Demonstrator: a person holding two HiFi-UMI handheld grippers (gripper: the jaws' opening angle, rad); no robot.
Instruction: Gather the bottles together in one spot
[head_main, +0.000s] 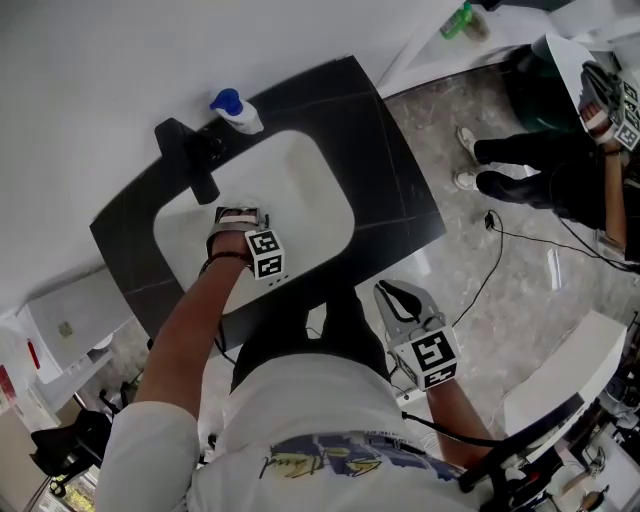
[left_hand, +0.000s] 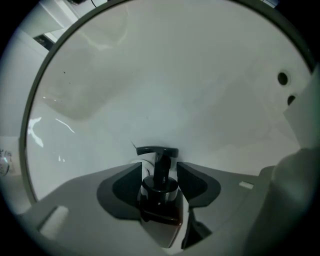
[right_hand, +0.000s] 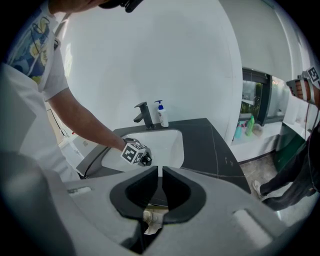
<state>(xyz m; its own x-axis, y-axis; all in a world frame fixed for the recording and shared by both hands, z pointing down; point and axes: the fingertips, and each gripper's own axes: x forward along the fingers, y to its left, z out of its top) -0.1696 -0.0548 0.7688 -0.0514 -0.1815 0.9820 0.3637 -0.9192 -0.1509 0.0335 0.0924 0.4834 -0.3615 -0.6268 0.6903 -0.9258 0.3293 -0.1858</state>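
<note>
In the left gripper view a dark brown pump bottle (left_hand: 160, 202) with a black pump head sits between the jaws of my left gripper (left_hand: 159, 167), pump end pointing away into the white sink (left_hand: 165, 85). Both pads rest against its collar. The head view shows that gripper (head_main: 238, 215) low inside the basin (head_main: 320, 190), in front of the black faucet (head_main: 190, 155). A white bottle with a blue pump (head_main: 238, 112) stands on the dark counter (head_main: 400, 200) beside the faucet. My right gripper (head_main: 398, 295) hangs off the counter's front edge, shut and empty (right_hand: 160, 172).
On a white ledge beyond the counter's right end stand a green bottle (right_hand: 250, 126) and a blue one (right_hand: 238, 131). Another person (head_main: 540, 170) in dark trousers stands on the tiled floor to the right. A cable (head_main: 500, 240) trails across the floor there.
</note>
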